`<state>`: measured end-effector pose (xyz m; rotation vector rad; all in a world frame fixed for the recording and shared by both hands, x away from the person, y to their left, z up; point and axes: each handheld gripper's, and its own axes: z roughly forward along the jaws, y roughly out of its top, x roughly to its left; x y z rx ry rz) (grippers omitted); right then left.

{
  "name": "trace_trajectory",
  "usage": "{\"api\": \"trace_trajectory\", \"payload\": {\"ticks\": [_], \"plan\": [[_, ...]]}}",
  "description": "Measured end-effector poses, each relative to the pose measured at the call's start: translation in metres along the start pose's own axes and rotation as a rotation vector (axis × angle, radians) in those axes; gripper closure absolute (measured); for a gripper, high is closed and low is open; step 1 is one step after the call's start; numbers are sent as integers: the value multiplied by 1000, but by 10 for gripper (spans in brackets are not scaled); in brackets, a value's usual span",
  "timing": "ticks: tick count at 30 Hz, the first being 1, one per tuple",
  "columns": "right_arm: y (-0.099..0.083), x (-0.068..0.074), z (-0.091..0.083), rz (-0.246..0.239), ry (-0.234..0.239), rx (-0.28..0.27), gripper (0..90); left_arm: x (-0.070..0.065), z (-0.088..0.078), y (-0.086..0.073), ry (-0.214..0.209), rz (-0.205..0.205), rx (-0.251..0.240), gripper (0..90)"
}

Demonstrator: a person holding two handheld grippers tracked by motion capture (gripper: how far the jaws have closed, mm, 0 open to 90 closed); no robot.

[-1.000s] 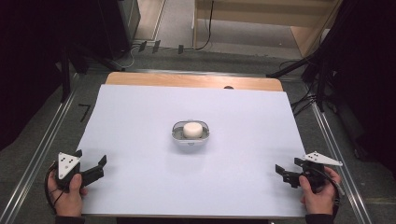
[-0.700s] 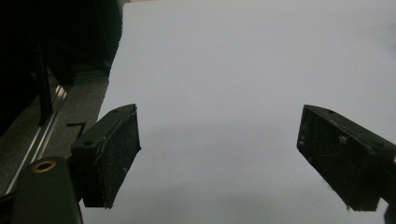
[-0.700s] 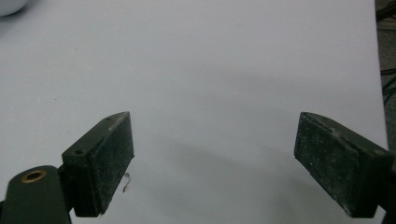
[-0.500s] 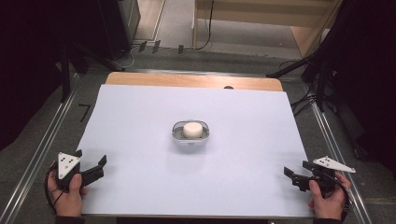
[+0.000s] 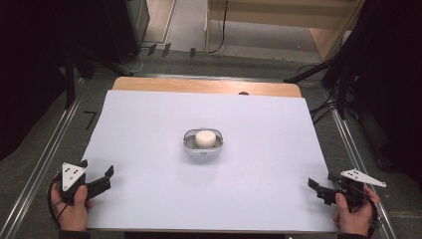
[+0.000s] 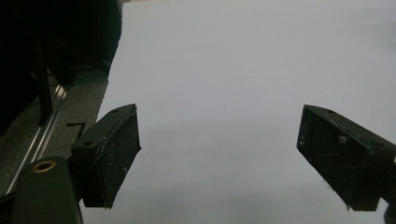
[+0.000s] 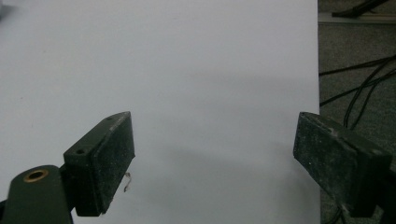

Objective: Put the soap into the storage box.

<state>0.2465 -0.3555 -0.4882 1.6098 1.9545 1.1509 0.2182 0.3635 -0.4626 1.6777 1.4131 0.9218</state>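
White sheet (image 5: pixel 149 129) lay bare ahead of both grippers; L gripper (image 5: pixel 102 178) & R gripper (image 5: pixel 318 188), jaws apart, well short of bowl (image 5: pixel 203 141) w/ white puck (image 5: pixel 204 138): approach level, centred.

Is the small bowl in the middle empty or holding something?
Holding something: the bowl sits upright with a white round object inside it.

A wooden table (image 5: pixel 149 83) carries a white sheet (image 5: pixel 149 129) (a small dish (image 5: pixel 189 144) at its middle).
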Motion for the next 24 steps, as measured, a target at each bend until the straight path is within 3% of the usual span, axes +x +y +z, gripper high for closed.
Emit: {"api": "trace_trajectory", "payload": {"ticks": [5,7,10,18,24], "plan": [[-1,4,1,-32,-9,-22,132,0,0,0,-1,4,5,139],[-3,7,-1,-48,-26,-56,135,0,0,0,0,5,5,139],[-4,7,-2,-55,11,-77,134,-1,1,0,1,6,7,139],[-4,3,-1,-18,51,-71,135,-1,2,1,1,9,20,139],[-4,1,-1,-2,53,-68,135,-1,3,1,1,10,26,138]]}}
